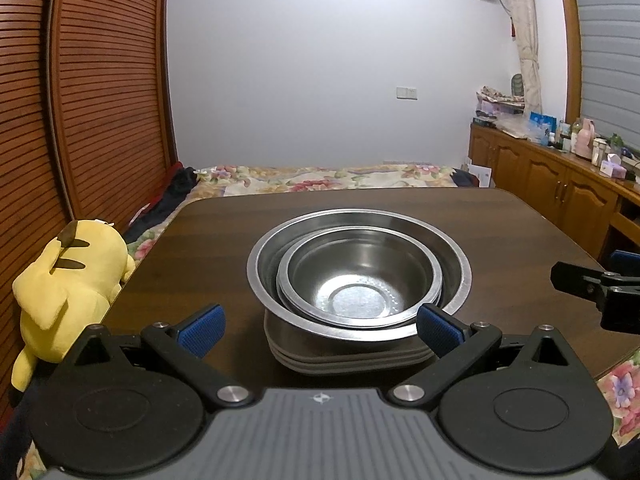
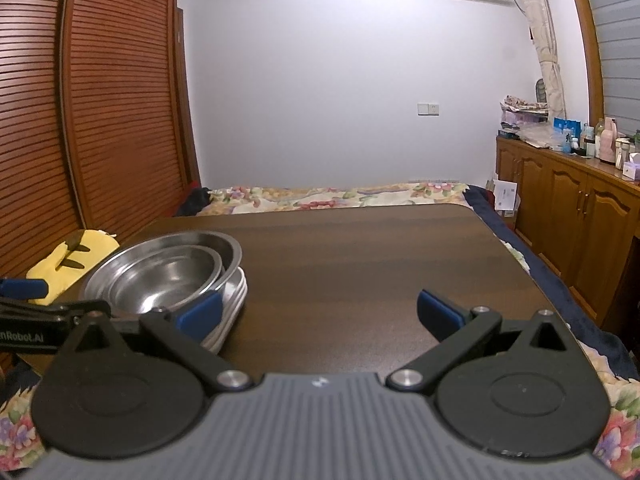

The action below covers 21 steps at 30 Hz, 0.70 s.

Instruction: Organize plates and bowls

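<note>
A small steel bowl (image 1: 360,276) is nested inside a larger steel bowl (image 1: 264,252), and both rest on a stack of grey plates (image 1: 348,360) on the dark wooden table (image 1: 500,220). My left gripper (image 1: 320,330) is open just in front of the stack, its blue pads either side of the near edge with nothing held. In the right wrist view the same bowls (image 2: 168,276) and plates (image 2: 232,304) sit at the left. My right gripper (image 2: 320,312) is open over bare table to the right of the stack.
A yellow plush toy (image 1: 68,280) lies off the table's left edge. A bed with a floral cover (image 1: 320,176) is beyond the table. Wooden cabinets (image 1: 560,184) with clutter line the right wall. A slatted wooden door (image 1: 100,100) is at left.
</note>
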Each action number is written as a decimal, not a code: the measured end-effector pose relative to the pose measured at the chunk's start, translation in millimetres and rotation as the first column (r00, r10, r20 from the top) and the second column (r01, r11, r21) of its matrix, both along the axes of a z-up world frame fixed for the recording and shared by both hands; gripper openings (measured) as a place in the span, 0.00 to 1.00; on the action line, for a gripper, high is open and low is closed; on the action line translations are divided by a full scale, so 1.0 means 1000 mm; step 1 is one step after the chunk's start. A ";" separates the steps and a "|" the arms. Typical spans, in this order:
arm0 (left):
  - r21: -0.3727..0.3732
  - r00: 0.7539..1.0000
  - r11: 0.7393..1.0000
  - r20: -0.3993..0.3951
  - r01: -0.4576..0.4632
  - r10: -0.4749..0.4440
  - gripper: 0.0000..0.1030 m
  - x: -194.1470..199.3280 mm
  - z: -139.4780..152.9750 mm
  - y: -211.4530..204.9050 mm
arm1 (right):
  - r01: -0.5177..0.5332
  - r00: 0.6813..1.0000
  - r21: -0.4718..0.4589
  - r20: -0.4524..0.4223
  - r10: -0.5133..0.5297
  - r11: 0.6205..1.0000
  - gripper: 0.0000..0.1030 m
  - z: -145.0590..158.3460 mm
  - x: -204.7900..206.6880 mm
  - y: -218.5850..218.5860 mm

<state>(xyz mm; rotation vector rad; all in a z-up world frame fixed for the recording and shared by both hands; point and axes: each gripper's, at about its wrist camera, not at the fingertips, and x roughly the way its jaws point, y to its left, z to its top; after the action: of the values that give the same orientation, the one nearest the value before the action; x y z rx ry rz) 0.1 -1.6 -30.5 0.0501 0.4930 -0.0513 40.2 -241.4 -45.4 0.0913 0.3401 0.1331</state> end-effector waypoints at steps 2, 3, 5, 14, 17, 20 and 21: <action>0.000 1.000 1.000 -0.001 0.001 -0.001 1.00 0.001 0.000 0.000 | 0.001 1.000 0.000 0.001 -0.001 1.000 1.00 0.000 0.000 0.000; 0.000 1.000 1.000 0.000 0.000 0.000 1.00 0.001 0.000 0.000 | 0.001 1.000 0.001 0.001 -0.001 1.000 1.00 0.000 0.000 0.000; 0.000 1.000 1.000 0.000 0.000 0.000 1.00 0.001 0.000 0.000 | 0.001 1.000 0.004 0.000 -0.001 1.000 1.00 0.000 0.000 0.000; 0.000 1.000 1.000 0.000 0.000 0.000 1.00 0.001 0.000 0.000 | 0.003 1.000 0.006 0.003 -0.003 1.000 1.00 0.002 0.000 -0.003; 0.000 1.000 1.000 0.000 0.001 -0.001 1.00 0.001 0.000 0.000 | 0.002 1.000 0.005 0.004 -0.002 1.000 1.00 0.002 -0.001 -0.003; 0.000 1.000 1.000 -0.001 0.000 0.000 1.00 0.001 0.000 0.000 | 0.003 1.000 0.006 0.004 -0.003 1.000 1.00 0.002 -0.001 -0.003; 0.000 1.000 1.000 0.000 0.000 0.000 1.00 0.001 0.000 0.000 | 0.003 1.000 0.006 0.004 -0.003 1.000 1.00 0.002 -0.001 -0.003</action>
<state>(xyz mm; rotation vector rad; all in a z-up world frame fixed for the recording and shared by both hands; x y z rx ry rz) 0.8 -1.2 -30.5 0.0498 0.4933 -0.0519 39.5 -244.3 -43.7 0.0975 0.3356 0.1310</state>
